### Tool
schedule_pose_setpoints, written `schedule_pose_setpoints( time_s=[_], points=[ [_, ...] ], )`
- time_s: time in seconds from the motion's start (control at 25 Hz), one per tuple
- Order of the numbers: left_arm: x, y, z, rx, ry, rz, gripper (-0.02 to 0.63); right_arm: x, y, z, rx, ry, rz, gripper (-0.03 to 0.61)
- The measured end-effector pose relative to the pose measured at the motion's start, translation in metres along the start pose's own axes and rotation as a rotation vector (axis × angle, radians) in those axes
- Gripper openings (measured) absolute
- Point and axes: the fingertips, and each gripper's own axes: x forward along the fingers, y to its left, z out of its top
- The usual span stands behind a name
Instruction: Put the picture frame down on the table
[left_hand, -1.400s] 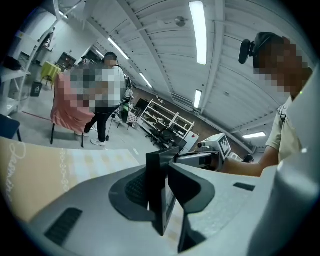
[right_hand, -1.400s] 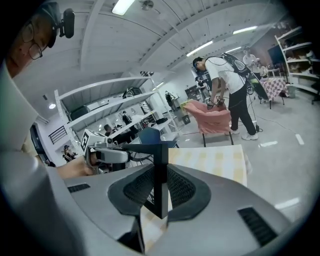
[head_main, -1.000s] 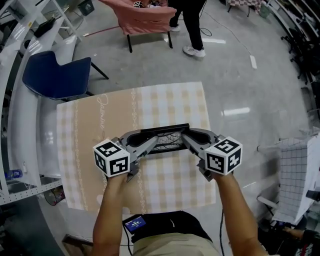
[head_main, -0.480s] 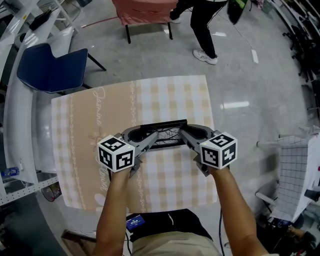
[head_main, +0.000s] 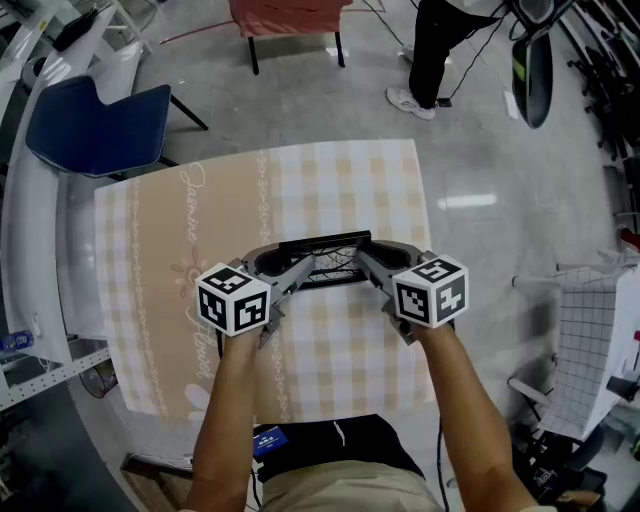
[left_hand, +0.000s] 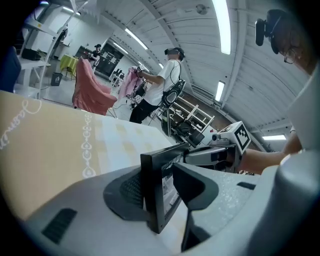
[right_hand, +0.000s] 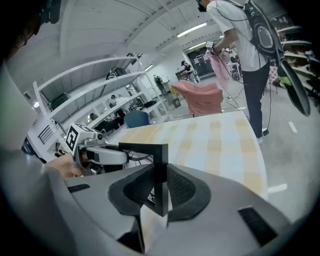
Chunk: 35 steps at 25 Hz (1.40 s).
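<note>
A black picture frame (head_main: 325, 262) hangs upright over the middle of the table, held at both ends. My left gripper (head_main: 292, 272) is shut on its left edge; the left gripper view shows the frame's corner (left_hand: 159, 192) pinched between the jaws. My right gripper (head_main: 366, 264) is shut on its right edge, and the right gripper view shows the frame's side (right_hand: 161, 176) clamped between the pads. Whether the frame's bottom edge touches the cloth is hidden by the grippers.
The table carries a beige and white checked cloth (head_main: 340, 190) with a tan band at the left. A blue chair (head_main: 95, 127) stands at the far left corner. A person (head_main: 440, 50) stands beyond the table near a pink-draped chair (head_main: 285, 18). A gridded white stand (head_main: 590, 350) is at the right.
Both grippers and the frame have shifted a little farther over the table and slightly left. The person beyond the table has walked to the right.
</note>
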Motion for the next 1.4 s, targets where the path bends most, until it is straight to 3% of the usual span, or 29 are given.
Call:
schedule_pose_setpoints(
  time_s=[0.48,1.08,1.4],
  points=[
    [0.007,0.014,-0.002,-0.022,-0.007,0.008,0.138,0.017,-0.012,-0.003,0.047,0.009,-0.020,0.073],
    [0.008,0.015,0.003,0.100,-0.044,0.107,0.173,0.026,-0.024,-0.007,0.064,-0.012,-0.088,0.075],
    [0.006,0.012,0.004,0.123,-0.035,0.162,0.184,0.028,-0.026,-0.008,0.063,0.004,-0.113,0.073]
  ],
)
